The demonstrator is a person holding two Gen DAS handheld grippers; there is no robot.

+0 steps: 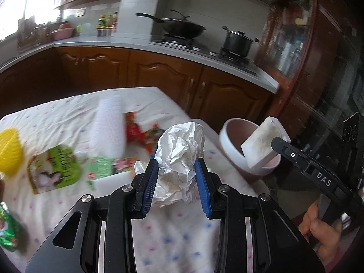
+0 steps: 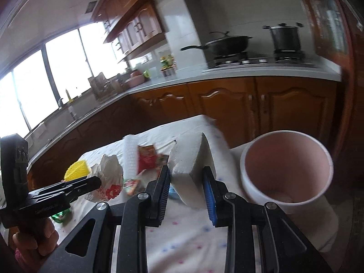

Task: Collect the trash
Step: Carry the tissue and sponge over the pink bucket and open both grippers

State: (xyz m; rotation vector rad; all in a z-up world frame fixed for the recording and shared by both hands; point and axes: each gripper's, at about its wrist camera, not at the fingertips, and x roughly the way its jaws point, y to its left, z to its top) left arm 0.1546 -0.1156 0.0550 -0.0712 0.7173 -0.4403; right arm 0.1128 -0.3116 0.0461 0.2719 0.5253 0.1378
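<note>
My left gripper (image 1: 176, 169) is shut on a crumpled white paper ball (image 1: 179, 152) and holds it above the table; the ball also shows in the right wrist view (image 2: 110, 169). My right gripper (image 2: 186, 177) is shut on a white foam block (image 2: 190, 159), held just left of the pink-lined white bin (image 2: 286, 159). In the left wrist view the foam block (image 1: 264, 144) hangs over the rim of the bin (image 1: 232, 145), at the table's right edge. More trash lies on the table: a green packet (image 1: 54, 168), red wrappers (image 1: 136, 132), a white foam roll (image 1: 109, 127).
A table with a dotted white cloth (image 1: 173, 234) holds a yellow mesh item (image 1: 9, 150) and a green wrapper (image 1: 9, 229) at the left. Wooden kitchen cabinets (image 1: 159, 75) with a wok (image 1: 179, 27) and pot (image 1: 236, 41) stand behind. A dark cabinet (image 1: 318, 68) stands at the right.
</note>
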